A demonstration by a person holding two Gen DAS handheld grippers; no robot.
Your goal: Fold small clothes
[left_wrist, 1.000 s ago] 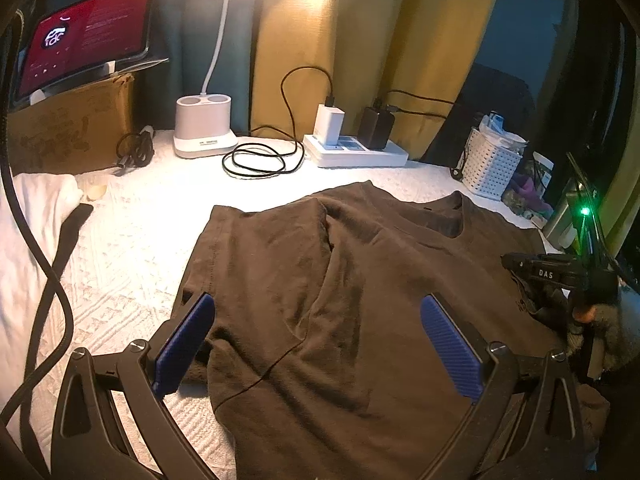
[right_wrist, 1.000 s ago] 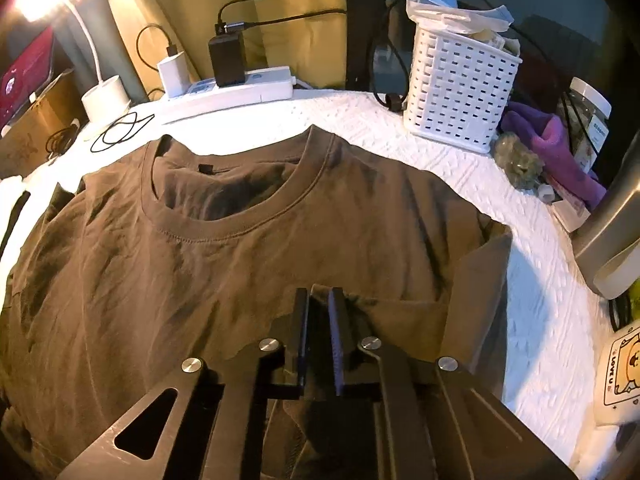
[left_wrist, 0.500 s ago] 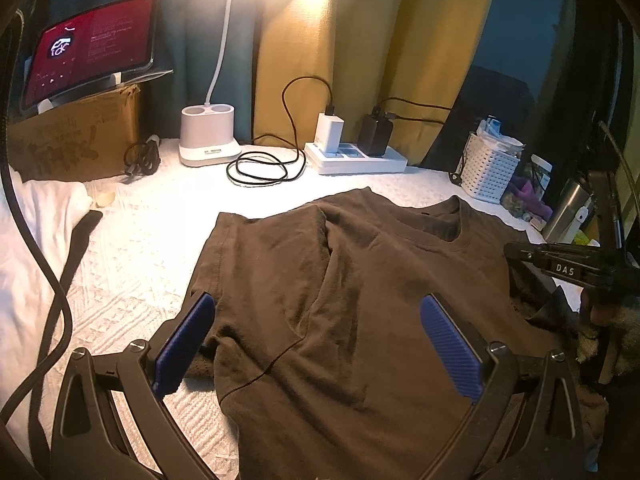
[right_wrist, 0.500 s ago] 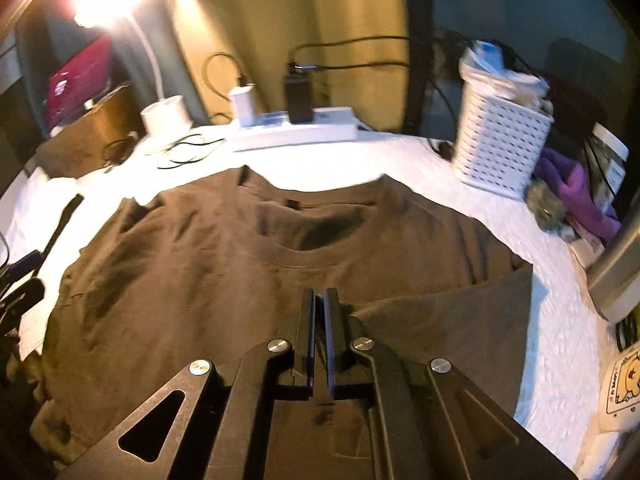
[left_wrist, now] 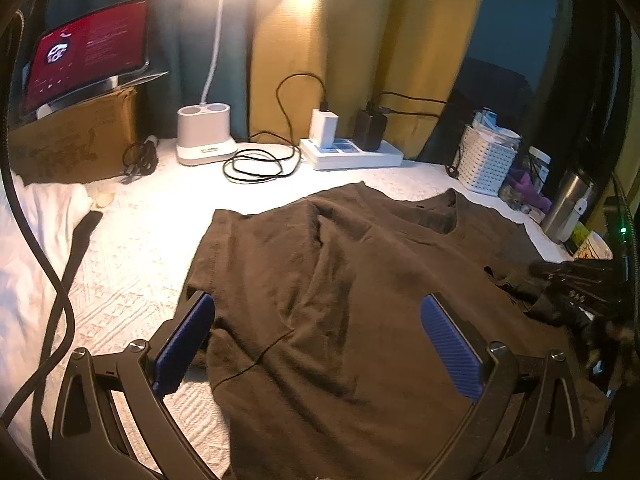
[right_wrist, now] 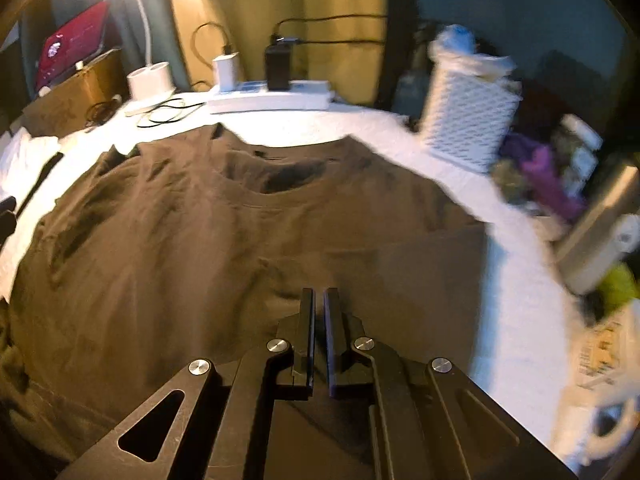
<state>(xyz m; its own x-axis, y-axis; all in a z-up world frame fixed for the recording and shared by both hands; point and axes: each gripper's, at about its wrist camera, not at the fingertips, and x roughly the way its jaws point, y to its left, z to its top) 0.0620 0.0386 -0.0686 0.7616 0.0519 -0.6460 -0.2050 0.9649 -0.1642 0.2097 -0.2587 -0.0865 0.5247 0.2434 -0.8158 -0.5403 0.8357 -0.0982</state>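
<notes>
A dark brown T-shirt point(left_wrist: 340, 260) lies spread on the white textured cover point(left_wrist: 132, 264), collar toward the far side. My left gripper point(left_wrist: 316, 320) hovers open over the shirt's near left part, and nothing sits between its blue pads point(left_wrist: 184, 344). At the right edge of the left wrist view, my right gripper point(left_wrist: 560, 280) has bunched, raised fabric at its tip. In the right wrist view the right gripper point(right_wrist: 318, 292) is shut on a fold of the shirt point(right_wrist: 200, 240), whose right side is doubled over toward the middle. This view is blurred.
Along the back stand a lamp base point(left_wrist: 204, 136), a coiled black cable point(left_wrist: 260, 164) and a power strip with chargers point(left_wrist: 352, 154). A white basket point(left_wrist: 486, 164) and a steel bottle point(left_wrist: 568, 204) are at the right. A tablet point(left_wrist: 88, 52) rests on a cardboard box point(left_wrist: 72, 140).
My right gripper has risen and drawn back, still shut, taking the shirt's right side with it. The fold there has grown. My left gripper stays open over the shirt.
</notes>
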